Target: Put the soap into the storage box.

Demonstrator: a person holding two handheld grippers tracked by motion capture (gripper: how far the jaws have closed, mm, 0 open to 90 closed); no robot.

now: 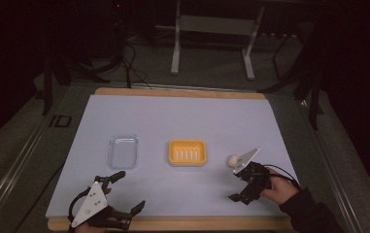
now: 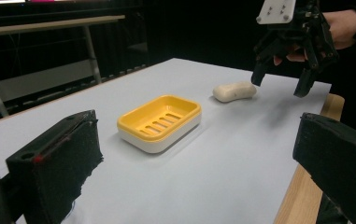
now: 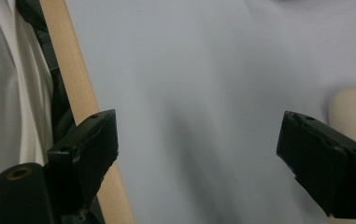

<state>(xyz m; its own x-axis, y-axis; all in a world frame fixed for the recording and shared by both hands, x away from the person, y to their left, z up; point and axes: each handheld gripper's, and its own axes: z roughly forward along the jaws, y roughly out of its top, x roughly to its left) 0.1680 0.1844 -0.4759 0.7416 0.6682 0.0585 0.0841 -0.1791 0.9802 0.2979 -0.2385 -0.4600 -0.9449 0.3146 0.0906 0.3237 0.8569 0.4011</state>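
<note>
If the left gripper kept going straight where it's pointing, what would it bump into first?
Probably the yellow soap dish. The left gripper has its jaws wide open, and in its own view the dish sits on the white table cover ahead, a little left of centre. The soap bar lies farther back, so depth is uncertain.

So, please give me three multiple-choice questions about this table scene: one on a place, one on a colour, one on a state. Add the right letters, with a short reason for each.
1. Where does the soap bar lie?
A. in the soap dish
B. on the white sheet, near the right gripper
C. in the clear tray

2. What colour is the top of the soap dish?
A. yellow
B. green
C. red

3. How do the jaws of the right gripper stand?
A. shut on the soap bar
B. shut on nothing
C. open, holding nothing

Answers: 1 B, the bar rests on the sheet beside that gripper. 2 A, the slotted top is yellow. 3 C, the right gripper view shows a wide gap between them.
</note>
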